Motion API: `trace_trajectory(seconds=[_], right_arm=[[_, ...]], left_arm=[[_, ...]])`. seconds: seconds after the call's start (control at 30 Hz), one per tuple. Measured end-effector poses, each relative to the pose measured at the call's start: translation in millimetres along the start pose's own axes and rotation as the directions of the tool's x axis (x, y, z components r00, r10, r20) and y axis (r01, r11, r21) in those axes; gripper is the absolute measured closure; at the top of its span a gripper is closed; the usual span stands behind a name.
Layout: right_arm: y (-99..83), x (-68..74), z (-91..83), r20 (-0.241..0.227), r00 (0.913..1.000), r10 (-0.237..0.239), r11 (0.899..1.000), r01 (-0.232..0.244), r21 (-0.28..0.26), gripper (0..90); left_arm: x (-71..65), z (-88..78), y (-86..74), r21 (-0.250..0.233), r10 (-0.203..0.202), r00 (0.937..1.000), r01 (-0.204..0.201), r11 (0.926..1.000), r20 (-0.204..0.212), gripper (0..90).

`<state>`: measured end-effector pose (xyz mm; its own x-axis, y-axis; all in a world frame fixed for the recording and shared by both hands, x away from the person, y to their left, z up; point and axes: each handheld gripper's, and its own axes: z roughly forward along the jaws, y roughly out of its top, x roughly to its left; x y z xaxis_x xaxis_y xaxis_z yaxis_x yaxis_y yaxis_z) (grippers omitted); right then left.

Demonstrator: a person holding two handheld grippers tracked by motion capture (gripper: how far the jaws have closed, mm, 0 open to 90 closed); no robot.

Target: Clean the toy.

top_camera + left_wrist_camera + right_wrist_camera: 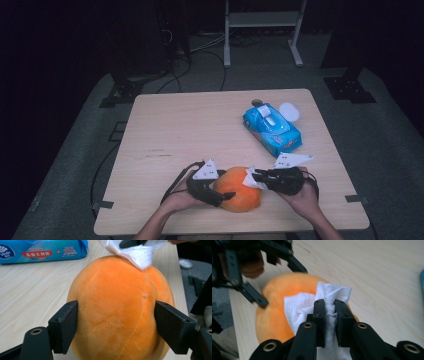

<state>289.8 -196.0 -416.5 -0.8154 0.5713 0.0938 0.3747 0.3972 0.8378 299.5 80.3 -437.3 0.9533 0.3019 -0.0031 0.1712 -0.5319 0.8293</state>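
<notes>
Orange plush fruit, round and fuzzy with a stitched seam [240,191], sits near the front edge of the pale wooden table [200,125], between the person's two hands. From the plush fruit's left side the left claw [220,192] grips it, jaws spread wide and pressed against both flanks of the soft body, as the left gripper view shows with the plush [117,307] bulging between the black pads. From the right the right claw [256,176] meets it with jaws nearly closed, pinching a crumpled white wet wipe [324,302] whose loose folds lie against the top of the orange plush [274,315]. Farther back on the table, toward the right, lies a blue soft pack of wet wipes [272,129], with a small white round lid [289,111] just beside its far end.
</notes>
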Motion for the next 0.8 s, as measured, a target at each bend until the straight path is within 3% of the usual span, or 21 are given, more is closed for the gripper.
trace_trajectory(seconds=[0.13, 0.23, 0.3, 0.37, 0.47, 0.6, 0.63, 0.73, 0.8], right_arm=[[11.0, 13.0, 6.2, -0.021, 0.9988, -0.045, 0.999, 0.045, -0.009, 79.2], [7.3, 12.9, 8.6, -0.030, 0.9974, -0.065, 0.998, 0.065, 0.011, 79.4], [4.9, 11.3, 5.8, -0.027, 0.9972, -0.070, 0.997, 0.071, 0.017, 79.4], [2.5, 9.4, 2.9, -0.034, 0.9980, -0.054, 0.998, 0.054, 0.016, 79.3], [4.2, 10.5, 1.4, -0.038, 0.9985, -0.038, 0.999, 0.038, -0.002, 79.3], [12.3, 21.7, 4.7, -0.046, 0.9959, -0.079, 0.997, 0.078, -0.021, 79.1], [13.4, 23.2, 5.4, -0.040, 0.9944, -0.098, 0.995, 0.098, -0.011, 79.0], [10.8, 20.3, 3.3, -0.060, 0.9939, -0.092, 0.996, 0.092, -0.002, 79.1], [7.8, 17.5, 0.0, -0.077, 0.9926, -0.094, 0.996, 0.094, 0.003, 79.0]], left_arm=[[-3.4, -0.7, 3.0, 0.002, 0.016, 0.9998, -0.016, 0.9999, 0.007, 20.9], [4.7, -5.8, 1.4, -0.033, -0.040, 0.9988, 0.041, 0.9986, 0.028, 14.2], [9.0, -4.2, -0.3, -0.031, -0.096, 0.9948, 0.097, 0.9948, 0.034, 9.2], [8.9, 0.0, -2.6, -0.023, -0.114, 0.9918, 0.116, 0.9930, 0.058, 9.6], [2.3, 2.8, -0.5, -0.005, -0.079, 0.9965, 0.080, 0.9968, 0.027, 19.3], [-3.0, 1.3, 3.6, 0.012, -0.044, 0.9990, 0.044, 0.9990, 0.008, 23.3], [-2.5, 0.1, 2.9, 0.012, -0.040, 0.9991, 0.039, 0.9992, 0.014, 23.3], [-0.6, -4.0, 0.5, -0.015, -0.027, 0.9974, 0.029, 0.9995, 0.067, 21.6], [1.5, -5.2, 0.2, -0.030, -0.030, 0.9965, 0.032, 0.9990, 0.078, 17.9]])
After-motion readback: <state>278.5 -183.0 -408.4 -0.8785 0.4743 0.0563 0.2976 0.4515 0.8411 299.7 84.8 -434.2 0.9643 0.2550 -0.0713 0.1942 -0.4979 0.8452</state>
